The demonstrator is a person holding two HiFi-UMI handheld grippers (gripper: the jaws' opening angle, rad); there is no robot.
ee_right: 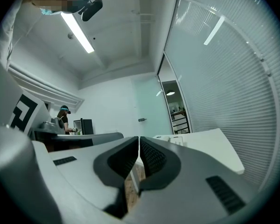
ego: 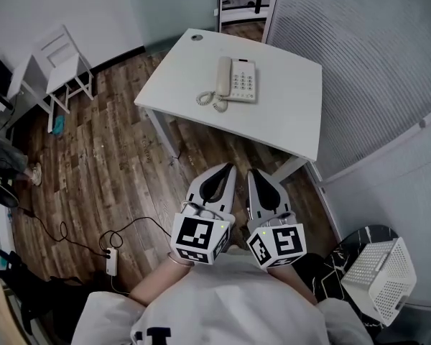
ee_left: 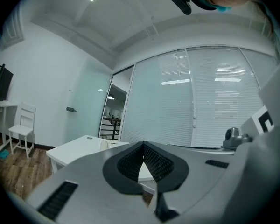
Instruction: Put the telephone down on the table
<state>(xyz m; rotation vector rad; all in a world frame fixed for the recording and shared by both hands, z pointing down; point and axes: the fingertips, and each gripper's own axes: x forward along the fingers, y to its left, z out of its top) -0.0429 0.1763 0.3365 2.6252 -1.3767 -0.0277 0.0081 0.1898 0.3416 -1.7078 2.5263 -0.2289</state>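
The telephone sat flat on the white worktop, toward its far-left part. The handset lay in the cradle on the base's left side, and the curly cord was bunched just beside it. So tbh it looked down on the worktop already, w/ nothing in either gripper. The left gripper had its jaws pressed together, empty. The right gripper was the same, closed bar a hairline slit w/ nothing in it. Both were level, side by side, close to the person's body and well apart from the worktop. IMO if the phone needed handling at all, the good way was to get close first and spread the jaws before reaching. Then take the base by its long sides, not the handset, keep it level so the handset wouldn't slip, mind the cord, and set it well in from the edge. The worktop was otherwise bare afaict. Room: dark wood floor, white chair off left, power strip w/ cable near the person, white basket at right, and a glass wall w/ blinds beside the worktop.
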